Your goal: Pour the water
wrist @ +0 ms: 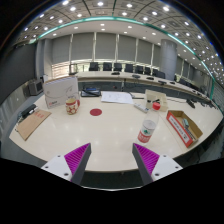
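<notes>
Standing on the table [110,135] well beyond my fingers, right of centre, is a clear bottle [147,128] with a red label, upright. A white cup [150,100] sits farther back, a red disc [96,112] mid-table, and a red-patterned cup [72,104] toward the left far edge. A flat red box [184,127] lies near the right edge and a wooden board [32,122] at the left edge. My gripper [112,160] is spread wide, nothing between the magenta pads [76,157].

No text can be read — labels too small, blurred.
</notes>
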`<state>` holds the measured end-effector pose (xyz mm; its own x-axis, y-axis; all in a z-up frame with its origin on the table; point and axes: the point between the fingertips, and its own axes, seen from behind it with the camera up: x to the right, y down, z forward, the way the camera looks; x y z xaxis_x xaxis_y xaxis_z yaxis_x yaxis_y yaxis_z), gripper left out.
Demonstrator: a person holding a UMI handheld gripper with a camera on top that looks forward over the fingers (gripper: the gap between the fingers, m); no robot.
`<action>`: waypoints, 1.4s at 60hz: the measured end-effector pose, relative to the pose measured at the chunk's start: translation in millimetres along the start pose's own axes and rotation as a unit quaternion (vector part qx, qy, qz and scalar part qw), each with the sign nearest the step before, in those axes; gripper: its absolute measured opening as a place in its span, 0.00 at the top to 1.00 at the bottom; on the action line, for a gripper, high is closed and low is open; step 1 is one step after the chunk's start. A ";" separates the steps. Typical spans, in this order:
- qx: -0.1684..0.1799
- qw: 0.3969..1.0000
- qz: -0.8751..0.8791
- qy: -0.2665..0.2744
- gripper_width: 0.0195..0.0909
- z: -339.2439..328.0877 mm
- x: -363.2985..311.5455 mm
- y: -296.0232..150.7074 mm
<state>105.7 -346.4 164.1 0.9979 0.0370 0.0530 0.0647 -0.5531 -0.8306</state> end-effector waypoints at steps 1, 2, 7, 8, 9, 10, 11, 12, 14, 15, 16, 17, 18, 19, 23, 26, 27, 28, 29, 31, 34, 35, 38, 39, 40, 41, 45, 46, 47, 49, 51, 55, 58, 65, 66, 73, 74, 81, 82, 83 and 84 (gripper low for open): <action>0.001 1.000 0.002 0.004 0.07 4.8 10.9 1.8; 0.003 1.000 0.004 0.007 0.06 9.9 21.9 3.4; 0.013 1.000 0.011 0.018 0.06 38.6 71.8 11.4; 0.015 1.000 0.013 0.022 0.06 45.4 79.3 12.5; 0.017 0.999 0.014 0.024 0.06 52.1 88.2 13.6; 0.019 0.999 0.016 0.026 0.07 59.1 96.9 14.5; 0.021 0.999 0.018 0.026 0.07 65.6 106.6 15.6; 0.022 0.999 0.019 0.027 0.07 72.7 114.1 16.2; 0.026 0.999 0.022 0.028 0.07 87.7 126.9 16.6; 0.028 0.999 0.024 0.027 0.07 95.2 132.2 16.5; 0.030 0.999 0.026 0.025 0.07 102.6 136.6 16.0; 0.033 0.999 0.028 0.023 0.07 110.1 140.5 15.5; 0.035 0.999 0.029 0.021 0.07 118.2 142.6 14.8; 0.036 0.999 0.031 0.018 0.07 126.0 146.1 14.2; 0.045 0.998 0.034 0.012 0.07 154.5 156.7 9.2; 0.051 0.998 0.035 0.008 0.07 173.5 163.8 5.3; 0.054 0.998 0.036 0.008 0.07 179.4 165.2 3.4; 0.057 0.998 0.036 0.009 0.07 185.3 163.3 0.9; 0.060 0.997 0.036 0.010 0.08 190.0 164.5 -0.5; 0.064 0.997 0.036 0.007 0.13 199.6 164.8 -2.9; 0.071 0.997 0.033 0.001 0.27 211.7 163.8 -6.8; 0.073 0.997 0.032 0.001 0.31 215.2 163.7 -6.8; 0.079 0.996 0.030 -0.004 0.41 222.9 161.4 -8.1; 0.081 0.996 0.030 -0.007 0.46 224.1 160.1 -9.2; 0.083 0.996 0.031 -0.011 0.50 225.4 158.8 -11.1; 0.085 0.996 0.032 -0.013 0.52 226.0 157.4 -12.2; 0.088 0.996 0.027 -0.010 0.55 228.0 158.4 -13.8; 0.089 0.996 0.026 -0.011 0.55 228.1 157.6 -14.2; 0.090 0.996 0.024 -0.012 0.57 228.3 157.2 -14.5; 0.089 0.996 0.025 -0.015 0.60 228.6 155.6 -14.1; 0.089 0.996 0.027 -0.015 0.63 228.4 155.6 -13.8; 0.090 0.996 0.029 -0.001 0.71 226.9 161.2 -13.5; 0.087 0.996 0.022 0.009 0.75 225.6 164.0 -12.9; 0.080 0.996 0.021 0.018 0.75 222.9 165.8 -15.8; 0.080 0.996 0.019 0.021 0.75 222.4 166.3 -17.9; 0.083 0.996 0.004 0.043 0.75 220.2 164.7 -41.7; 0.083 0.995 0.000 0.046 0.75 220.0 163.9 -46.3; 0.093 0.992 -0.040 0.073 0.75 219.7 153.8 -87.9; 0.094 0.991 -0.046 0.078 0.75 219.5 149.7 -94.4; 0.096 0.991 -0.053 0.082 0.75 219.2 146.6 -101.2; 0.097 0.990 -0.060 0.087 0.75 219.0 143.2 -108.3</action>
<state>241.2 -98.9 140.2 0.9694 -0.0598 0.2383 0.1983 -0.3822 -0.9026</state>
